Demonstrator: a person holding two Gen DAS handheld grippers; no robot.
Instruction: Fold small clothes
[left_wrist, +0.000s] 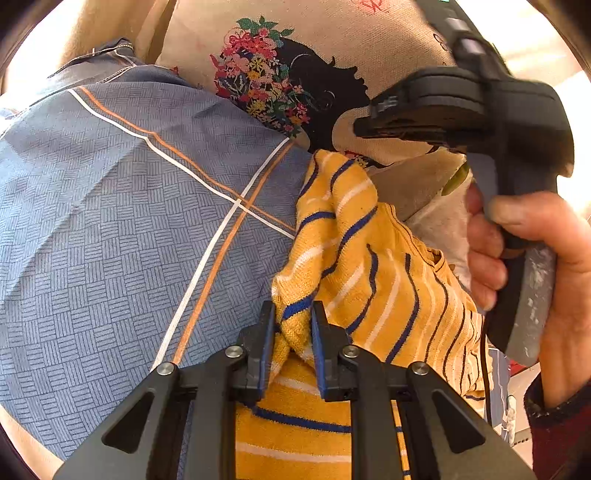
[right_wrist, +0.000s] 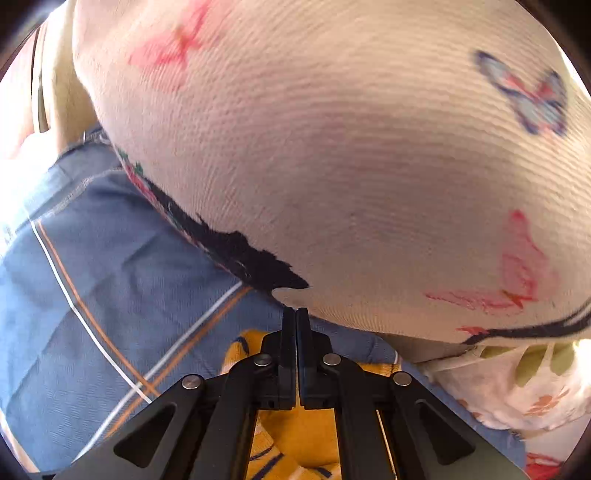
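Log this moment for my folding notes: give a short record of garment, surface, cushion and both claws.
garment: yellow striped top, bunched on the sheet
surface: blue checked sheet
cushion: cream printed cushion, behind the top
left claw: shut on a fold of the top
right claw: shut, tips at the cushion's edge, nothing seen between them

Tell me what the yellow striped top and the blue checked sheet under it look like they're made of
Yellow striped top: soft knit, probably cotton; fine loops and ribbed stripes show, and it bunches limply. Blue sheet: thin woven fabric, matte, likely cotton or a blend; a printed basket-weave pattern, flat with shallow creases.
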